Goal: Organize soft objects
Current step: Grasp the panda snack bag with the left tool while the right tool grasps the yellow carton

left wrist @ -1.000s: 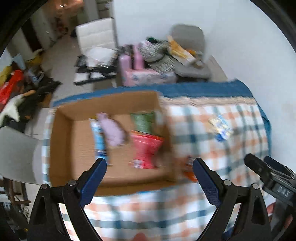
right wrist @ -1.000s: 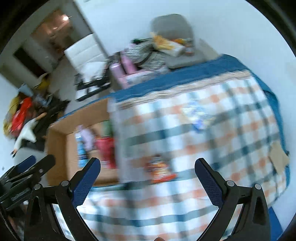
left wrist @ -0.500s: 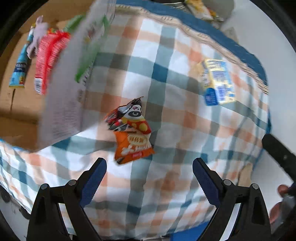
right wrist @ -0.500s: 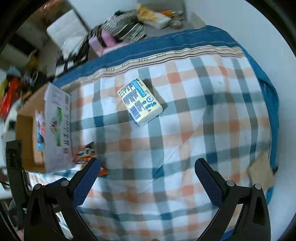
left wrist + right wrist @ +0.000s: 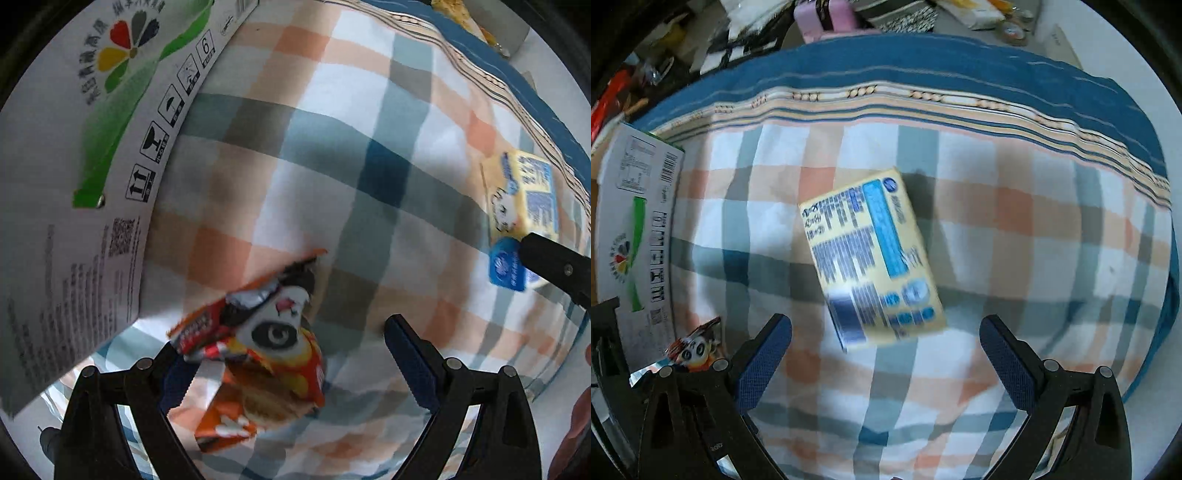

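An orange snack bag with a panda face point(image 5: 258, 354) lies on the checked cloth, between the open fingers of my left gripper point(image 5: 291, 362); the jaws are not closed on it. It also shows at the lower left of the right wrist view point(image 5: 692, 349). A yellow and blue tissue pack point(image 5: 873, 266) lies on the cloth just ahead of my open, empty right gripper point(image 5: 886, 358). The same pack shows at the right of the left wrist view point(image 5: 521, 210), with a right gripper finger point(image 5: 557, 262) over its near end.
The white printed flap of the cardboard box point(image 5: 85, 177) stands at the left, close to the snack bag; it also shows in the right wrist view point(image 5: 639, 236). The checked cloth point(image 5: 1015, 221) has a blue border at the far edge. Clutter and a chair lie beyond.
Both grippers have dropped toward the cloth. The left has closed in over the snack bag, which now sits between its fingers. The right has closed in on the tissue pack.
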A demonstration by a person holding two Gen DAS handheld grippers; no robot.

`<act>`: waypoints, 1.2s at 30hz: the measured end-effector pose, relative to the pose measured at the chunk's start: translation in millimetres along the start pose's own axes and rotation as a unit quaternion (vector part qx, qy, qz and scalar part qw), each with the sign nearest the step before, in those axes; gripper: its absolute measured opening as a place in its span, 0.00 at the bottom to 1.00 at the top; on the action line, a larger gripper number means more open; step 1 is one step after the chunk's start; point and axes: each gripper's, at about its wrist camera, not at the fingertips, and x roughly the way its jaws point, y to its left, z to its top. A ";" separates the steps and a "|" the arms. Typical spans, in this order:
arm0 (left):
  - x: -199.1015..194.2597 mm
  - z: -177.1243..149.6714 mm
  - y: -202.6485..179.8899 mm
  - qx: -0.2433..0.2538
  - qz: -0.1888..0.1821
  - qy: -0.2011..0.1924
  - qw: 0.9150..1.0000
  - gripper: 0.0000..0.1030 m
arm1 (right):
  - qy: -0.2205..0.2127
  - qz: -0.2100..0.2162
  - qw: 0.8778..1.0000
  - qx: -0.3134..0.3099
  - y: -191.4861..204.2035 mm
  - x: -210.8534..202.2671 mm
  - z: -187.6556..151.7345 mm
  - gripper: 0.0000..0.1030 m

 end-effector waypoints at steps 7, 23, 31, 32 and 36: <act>-0.5 5.6 3.0 0.005 0.018 -0.005 1.000 0.51 | 0.026 -0.006 1.000 -0.007 3.4 23.7 22.6 0.99; -17.1 -22.3 -3.4 0.008 0.001 -0.006 1.000 0.41 | 0.044 -0.030 0.999 0.009 6.9 41.4 35.9 0.70; -40.5 -46.2 -15.3 0.028 -0.021 -0.016 0.999 0.40 | 0.023 -0.027 0.999 0.015 11.7 11.4 14.8 0.64; -44.3 -49.2 -17.0 0.033 -0.026 -0.018 0.999 0.40 | 0.021 -0.024 0.999 0.016 11.6 7.3 12.1 0.64; -67.8 -61.1 -21.8 0.054 -0.041 -0.036 0.997 0.40 | 0.011 -0.020 1.000 0.021 10.3 -8.3 0.2 0.64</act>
